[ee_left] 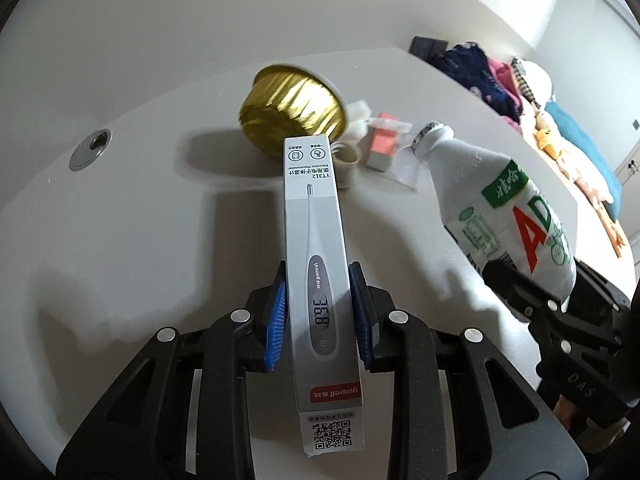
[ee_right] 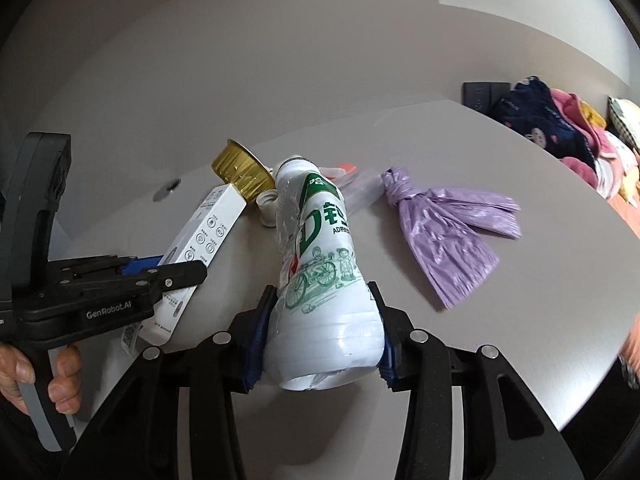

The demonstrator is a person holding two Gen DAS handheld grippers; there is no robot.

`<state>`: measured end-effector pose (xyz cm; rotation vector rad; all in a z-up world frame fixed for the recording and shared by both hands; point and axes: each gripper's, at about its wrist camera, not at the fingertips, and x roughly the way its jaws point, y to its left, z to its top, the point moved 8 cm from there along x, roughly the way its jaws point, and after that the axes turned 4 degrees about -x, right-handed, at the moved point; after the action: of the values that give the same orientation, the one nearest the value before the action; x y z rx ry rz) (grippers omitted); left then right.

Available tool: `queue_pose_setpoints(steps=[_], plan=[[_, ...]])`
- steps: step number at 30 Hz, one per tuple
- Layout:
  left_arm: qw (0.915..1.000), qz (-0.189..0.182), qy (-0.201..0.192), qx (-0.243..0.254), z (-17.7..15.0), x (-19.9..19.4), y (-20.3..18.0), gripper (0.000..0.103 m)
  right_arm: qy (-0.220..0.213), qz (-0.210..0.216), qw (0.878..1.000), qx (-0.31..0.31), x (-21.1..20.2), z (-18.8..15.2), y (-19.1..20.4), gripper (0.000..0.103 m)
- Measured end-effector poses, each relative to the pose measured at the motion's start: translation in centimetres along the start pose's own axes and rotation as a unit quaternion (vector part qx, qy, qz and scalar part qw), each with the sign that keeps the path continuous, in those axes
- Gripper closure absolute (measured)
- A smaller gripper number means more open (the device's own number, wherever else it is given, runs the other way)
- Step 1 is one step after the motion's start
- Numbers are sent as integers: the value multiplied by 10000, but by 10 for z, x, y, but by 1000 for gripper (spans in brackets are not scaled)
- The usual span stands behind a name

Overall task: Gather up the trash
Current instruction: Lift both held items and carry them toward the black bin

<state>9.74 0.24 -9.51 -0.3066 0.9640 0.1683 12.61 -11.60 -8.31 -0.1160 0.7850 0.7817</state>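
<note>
**A:** Left wrist view — what does the left gripper (ee_left: 320, 312) hold?

**B:** A thermometer box (ee_left: 316, 248), clamped between the blue pads (ee_left: 276, 320) about a third of the way up, its far end pointing toward 12 o'clock at the gold foil cup (ee_left: 292, 112). Thin card: light and stiff along its length, but likely to crush if squeezed on the broad faces. The narrow edges, as gripped here, look the safer hold.

**A:** And at 3 o'clock?

**B:** The white plastic bottle (ee_left: 504, 216), carried in the other gripper above the table (ee_left: 120, 220).

**A:** Right wrist view?

**B:** The right gripper (ee_right: 320, 336) closes on the bottle (ee_right: 320, 272) near its wide base, neck toward 12 o'clock. It appears empty and uncapped — so light, springy and glossy; a grip at the base ridges should slip less than one on the smooth label. At 2 o'clock lies a knotted purple bag (ee_right: 440, 224), limp film, probably best taken at the knot.
</note>
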Motion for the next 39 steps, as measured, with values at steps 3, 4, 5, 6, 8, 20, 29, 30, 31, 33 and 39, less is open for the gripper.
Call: queue_pose_setpoints(steps=[3, 4, 5, 6, 8, 20, 29, 30, 31, 33, 39], plan=[[9999, -115, -73, 74, -2, -10, -8, 75, -82, -34, 9999, 72, -15, -4, 0, 57], [9998, -151, -88, 98, -3, -12, -12, 75, -118, -63, 9999, 101, -20, -6, 0, 57], [9997, -190, -102, 123, -3, -14, -15, 75, -157, -88, 9997, 144, -26, -7, -1, 57], [9995, -241, -118, 149, -4, -17, -20, 75, -200, -111, 9995, 205, -33, -8, -4, 57], [9991, -339, -152, 210, -7, -23, -29, 75, -268, -169, 9991, 292, -45, -11, -7, 57], [9937, -792, -314, 731, -22, -48, -90, 75, -659, -676, 9926, 763, -117, -35, -36, 57], [9851, -1209, -294, 1185, -40, -61, -142, 75, -914, -1131, 9838, 1048, -170, -56, -58, 57], [9840, -1252, -297, 1232, -41, -62, -148, 75, -950, -1206, 9820, 1097, -178, -60, -62, 57], [9828, -1302, -295, 1280, -43, -64, -154, 75, -970, -1252, 9809, 1133, -183, -62, -64, 57], [9798, -1411, -296, 1388, -47, -67, -167, 75, -1028, -1355, 9778, 1227, -196, -68, -72, 57], [9720, -1632, -259, 1670, -59, -72, -203, 74, -1165, -1655, 9685, 1451, -230, -83, -95, 57]])
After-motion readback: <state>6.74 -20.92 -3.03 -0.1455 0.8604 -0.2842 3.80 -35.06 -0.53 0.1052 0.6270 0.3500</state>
